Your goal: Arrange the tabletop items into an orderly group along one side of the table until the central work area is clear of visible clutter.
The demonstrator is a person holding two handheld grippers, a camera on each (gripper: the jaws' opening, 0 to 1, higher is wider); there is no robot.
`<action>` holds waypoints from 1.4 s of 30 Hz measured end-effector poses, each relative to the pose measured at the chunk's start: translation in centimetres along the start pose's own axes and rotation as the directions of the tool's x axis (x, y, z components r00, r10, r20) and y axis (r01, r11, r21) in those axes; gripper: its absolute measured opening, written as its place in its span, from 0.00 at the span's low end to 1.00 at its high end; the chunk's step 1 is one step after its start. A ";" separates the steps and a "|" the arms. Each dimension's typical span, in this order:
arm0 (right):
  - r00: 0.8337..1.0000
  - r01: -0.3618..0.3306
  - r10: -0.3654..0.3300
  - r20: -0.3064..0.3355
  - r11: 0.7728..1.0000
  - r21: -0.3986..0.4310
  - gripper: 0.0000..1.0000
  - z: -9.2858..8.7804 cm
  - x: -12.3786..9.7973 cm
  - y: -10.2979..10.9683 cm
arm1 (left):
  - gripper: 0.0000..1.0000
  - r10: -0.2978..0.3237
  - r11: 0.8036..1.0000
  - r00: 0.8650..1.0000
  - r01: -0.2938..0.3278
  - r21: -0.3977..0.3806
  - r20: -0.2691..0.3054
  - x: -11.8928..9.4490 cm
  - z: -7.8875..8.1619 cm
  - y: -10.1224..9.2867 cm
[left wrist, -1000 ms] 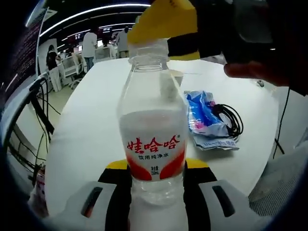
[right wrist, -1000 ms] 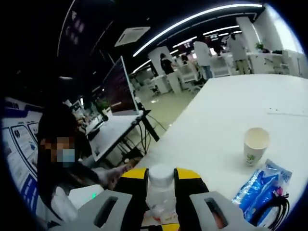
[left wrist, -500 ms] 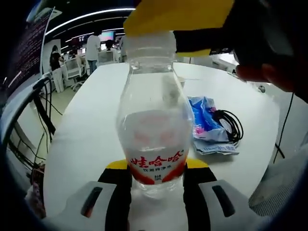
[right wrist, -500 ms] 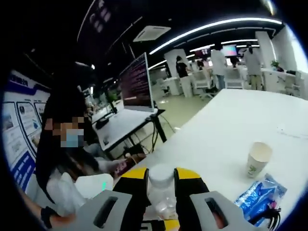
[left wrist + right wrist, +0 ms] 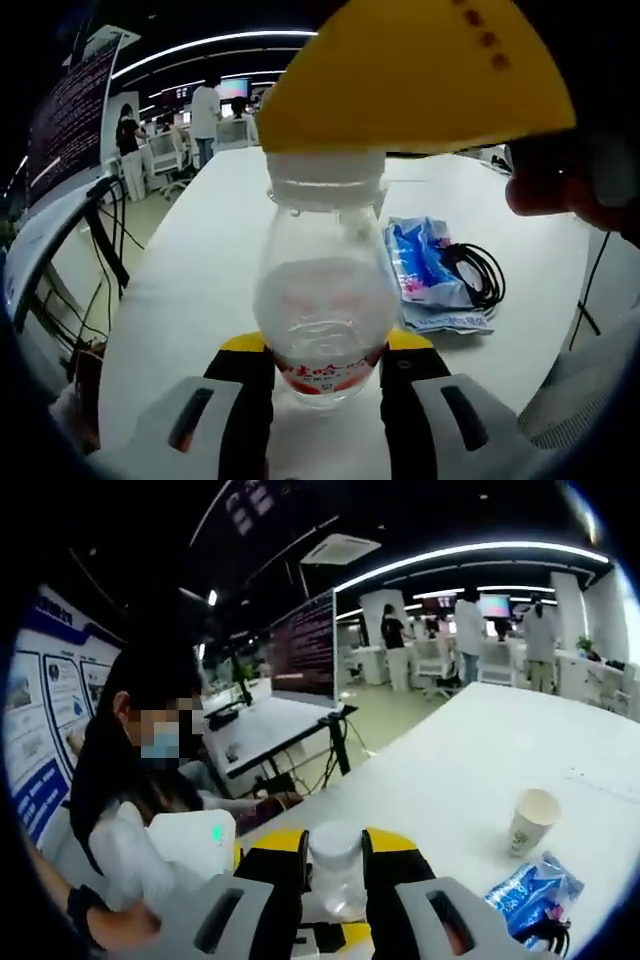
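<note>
Clear ribbed plastic bottle (image 5: 325,315), white cap (image 5: 335,842), both grippers clamped

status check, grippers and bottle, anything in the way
Left gripper shut on bottle body. Right gripper shut on bottle cap. Paper cup, blue packet and black cable lie on table.

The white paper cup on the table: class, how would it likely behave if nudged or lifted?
The white paper cup looks thin-walled and open-topped, so probably light and easily crushed. Standing upright on the smooth white table, it may slide or tip.
</note>
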State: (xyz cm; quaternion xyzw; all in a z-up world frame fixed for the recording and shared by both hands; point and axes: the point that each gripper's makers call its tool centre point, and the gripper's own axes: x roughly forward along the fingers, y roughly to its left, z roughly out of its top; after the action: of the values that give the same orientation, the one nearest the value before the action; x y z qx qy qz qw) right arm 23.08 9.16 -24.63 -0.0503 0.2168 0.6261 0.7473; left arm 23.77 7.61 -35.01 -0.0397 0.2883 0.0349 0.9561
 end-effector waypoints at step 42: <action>0.988 -0.143 0.120 -0.099 0.949 -0.282 0.19 -0.6 -0.4 0.3 | 0.40 -0.055 0.996 0.998 0.052 0.065 0.032 -0.4 0.7 -1.5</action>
State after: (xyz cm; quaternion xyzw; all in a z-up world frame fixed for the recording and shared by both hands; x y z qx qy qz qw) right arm 22.58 8.70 -24.96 -0.1693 0.1558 0.6970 0.6792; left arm 23.94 6.17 -34.07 -0.0159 0.2721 0.0006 0.9621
